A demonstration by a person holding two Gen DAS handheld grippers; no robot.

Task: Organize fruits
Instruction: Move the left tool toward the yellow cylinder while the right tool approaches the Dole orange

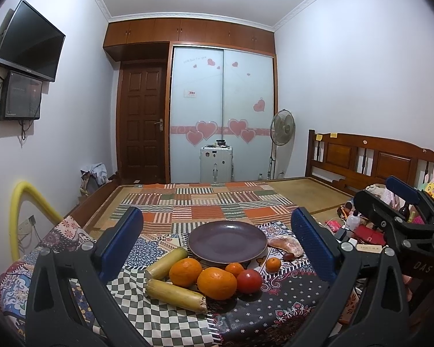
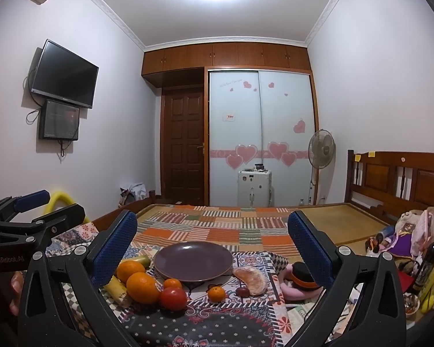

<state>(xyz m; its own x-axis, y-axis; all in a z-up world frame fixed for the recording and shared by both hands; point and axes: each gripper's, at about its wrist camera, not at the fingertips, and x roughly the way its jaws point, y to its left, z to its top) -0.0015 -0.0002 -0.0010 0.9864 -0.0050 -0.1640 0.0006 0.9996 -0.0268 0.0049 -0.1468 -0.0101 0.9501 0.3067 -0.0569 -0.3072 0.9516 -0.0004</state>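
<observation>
Fruit lies in a loose cluster ahead of both grippers, on the patterned cloth (image 1: 275, 312) in front of a bare purple plate (image 1: 227, 243). The left gripper (image 1: 217, 248) hangs with its jaws wide, gripping nothing, and the right gripper (image 2: 214, 254) is the same. Straight ahead between the left jaws sit two big oranges (image 1: 217, 283), a tomato (image 1: 249, 281) and two small tangerines (image 1: 234, 269), with two cane sticks (image 1: 175, 294) toward the left pad; the nearer stick's long axis runs crosswise to the jaws, slanting down to the right. From the right gripper the oranges and tomato (image 2: 173, 297) sit off toward its left pad, while a tangerine (image 2: 216, 293), a dark date-like fruit (image 2: 242, 291) and a peeled pomelo segment (image 2: 251, 281) lie nearly centred between its jaws. So the left gripper looks better placed for the oranges and sticks, the right for the segment and small fruit. The plate lies just beyond the cluster, so any pick likely needs only a short forward carry.
</observation>
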